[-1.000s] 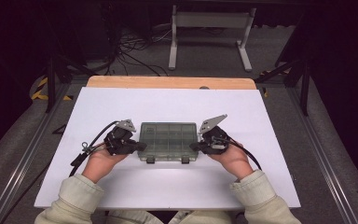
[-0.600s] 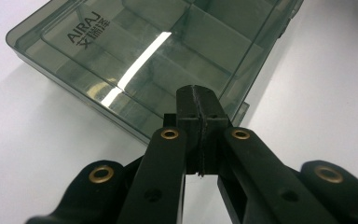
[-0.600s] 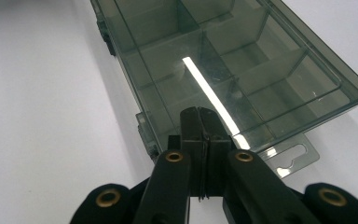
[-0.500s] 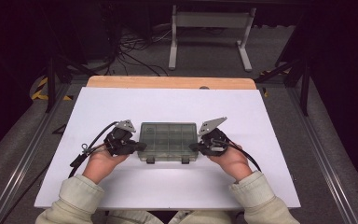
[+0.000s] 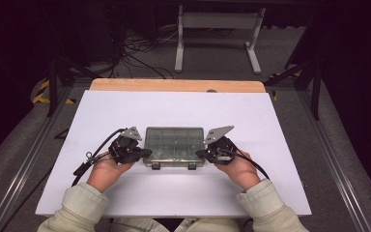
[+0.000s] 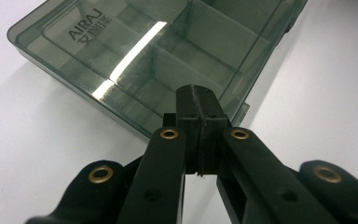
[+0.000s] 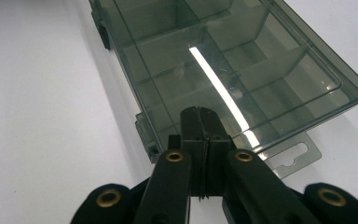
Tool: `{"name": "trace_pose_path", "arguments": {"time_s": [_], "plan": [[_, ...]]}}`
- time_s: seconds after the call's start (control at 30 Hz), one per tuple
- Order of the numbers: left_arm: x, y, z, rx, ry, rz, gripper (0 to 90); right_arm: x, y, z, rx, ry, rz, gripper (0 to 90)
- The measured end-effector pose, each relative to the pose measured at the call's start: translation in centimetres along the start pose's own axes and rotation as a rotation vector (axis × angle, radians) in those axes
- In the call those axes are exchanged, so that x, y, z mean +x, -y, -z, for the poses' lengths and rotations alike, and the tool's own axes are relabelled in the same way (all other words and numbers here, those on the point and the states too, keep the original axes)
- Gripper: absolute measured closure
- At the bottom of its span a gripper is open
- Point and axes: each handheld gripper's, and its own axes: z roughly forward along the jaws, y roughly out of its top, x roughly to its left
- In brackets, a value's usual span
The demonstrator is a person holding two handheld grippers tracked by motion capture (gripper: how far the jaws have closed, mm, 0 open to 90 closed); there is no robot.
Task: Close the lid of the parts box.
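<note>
Grippers both clenched empty: left gripper [image 5: 146,152] and right gripper [image 5: 199,153] flank my smoky clear plastic compartment box [image 5: 174,146], long axis running left-right between them.

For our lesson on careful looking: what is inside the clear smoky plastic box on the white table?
Through the shut lid of the box, dividers split it into compartments, and those in sight look empty. Glare streaks and the shut fingers of the right gripper cover some parts, so those stay unknown.
</note>
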Motion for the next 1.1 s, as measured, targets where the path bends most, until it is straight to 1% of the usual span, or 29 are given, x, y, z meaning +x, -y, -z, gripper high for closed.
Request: {"name": "trace_pose_path", "arguments": {"time_s": [0.03, 0.1, 0.17, 0.2, 0.23, 0.27, 0.3, 0.33, 0.37, 0.4, 0.43, 0.47, 0.5, 0.53, 0.57, 0.6, 0.63, 0.67, 0.7, 0.77, 0.8, 0.83, 0.87, 0.93, 1.03, 1.1], "plan": [[0.0, 0.0, 0.0, -0.001, -0.001, 0.001, 90.0, 0.0, 0.0, 0.0, 0.000, -0.005, -0.007, 90.0], [0.0, 0.0, 0.0, -0.006, -0.004, 0.002, 89.9, 0.1, -0.1, 0.0, 0.005, 0.008, 0.008, 90.0], [0.0, 0.1, 0.0, -0.008, -0.003, 0.007, 89.8, 0.0, 0.0, 0.0, -0.003, 0.011, -0.001, 87.7], [0.0, 0.1, 0.0, -0.008, 0.001, 0.008, 89.6, 0.0, 0.0, 0.1, -0.009, 0.008, -0.003, 84.4], [0.0, 0.1, 0.1, -0.008, 0.004, 0.003, 89.6, 0.0, 0.0, 0.1, -0.009, 0.008, -0.003, 84.4], [-0.1, 0.1, 0.2, -0.019, 0.004, 0.007, 82.2, 0.0, -0.1, 0.2, -0.015, 0.033, -0.003, 72.8], [-0.2, 0.0, 0.5, -0.034, -0.001, -0.004, 79.1, 0.0, -0.2, 0.3, -0.020, 0.046, 0.001, 72.4], [-0.2, 0.0, 0.5, -0.034, -0.001, -0.004, 75.3, 0.0, -0.2, 0.7, -0.053, 0.043, -0.001, 70.0], [-0.3, 0.0, 0.7, -0.046, -0.012, -0.010, 75.3, 0.0, -0.2, 0.7, -0.053, 0.043, -0.001, 70.0], [-0.4, 0.0, 1.0, -0.063, -0.009, -0.008, 66.9, 0.0, -0.4, 1.4, -0.099, 0.051, -0.004, 64.0], [-0.7, 0.0, 1.7, -0.107, -0.016, -0.009, 63.4, 0.1, -0.5, 1.8, -0.123, 0.061, -0.003, 60.8], [-0.8, 0.0, 2.1, -0.130, -0.025, -0.014, 58.7, 0.1, -0.6, 2.2, -0.142, 0.069, -0.004, 56.6], [-0.8, 0.0, 2.1, -0.130, -0.025, -0.014, 52.4, 0.1, -0.6, 2.2, -0.142, 0.069, -0.004, 56.6], [-0.9, 0.0, 2.5, -0.148, -0.033, -0.015, 52.4, 0.1, -0.6, 2.6, -0.164, 0.074, -0.010, 50.9], [-1.1, 0.1, 2.9, -0.170, -0.034, -0.008, 48.2, 0.1, -0.5, 2.9, -0.180, 0.081, -0.013, 46.7], [-1.2, 0.2, 3.2, -0.195, -0.041, -0.010, 43.5, 0.2, -0.4, 3.2, -0.195, 0.089, -0.018, 42.3], [-1.2, 0.4, 3.6, -0.214, -0.039, -0.004, 38.1, 0.2, -0.3, 3.6, -0.217, 0.088, -0.026, 38.4], [-1.2, 0.4, 3.6, -0.214, -0.039, -0.004, 34.5, 0.2, -0.3, 3.6, -0.217, 0.088, -0.026, 38.4], [-1.3, 0.6, 4.0, -0.234, -0.038, 0.009, 34.5, 0.3, -0.2, 3.9, -0.241, 0.091, -0.030, 34.4], [-1.5, 1.1, 4.9, -0.284, -0.040, 0.011, 26.1, 0.6, 0.1, 4.7, -0.284, 0.104, -0.031, 27.4], [-1.5, 1.1, 4.9, -0.284, -0.040, 0.011, 22.3, 0.6, 0.1, 4.7, -0.284, 0.104, -0.031, 27.4], [-1.6, 1.4, 5.2, -0.310, -0.041, 0.019, 22.3, 0.7, 0.3, 5.1, -0.308, 0.110, -0.034, 23.8], [-1.7, 1.6, 5.5, -0.323, -0.042, 0.021, 18.5, 0.9, 0.4, 5.4, -0.324, 0.116, -0.035, 21.1], [-1.9, 2.1, 5.9, -0.352, -0.049, 0.026, 14.4, 1.1, 0.6, 6.0, -0.344, 0.128, -0.031, 17.4], [-2.3, 3.1, 6.6, -0.401, -0.076, 0.027, 7.9, 1.4, 1.1, 6.8, -0.379, 0.143, -0.034, 12.4], [-2.4, 3.7, 6.9, -0.431, -0.075, 0.029, 4.9, 1.5, 1.5, 7.3, -0.400, 0.157, -0.032, 9.9]]}}
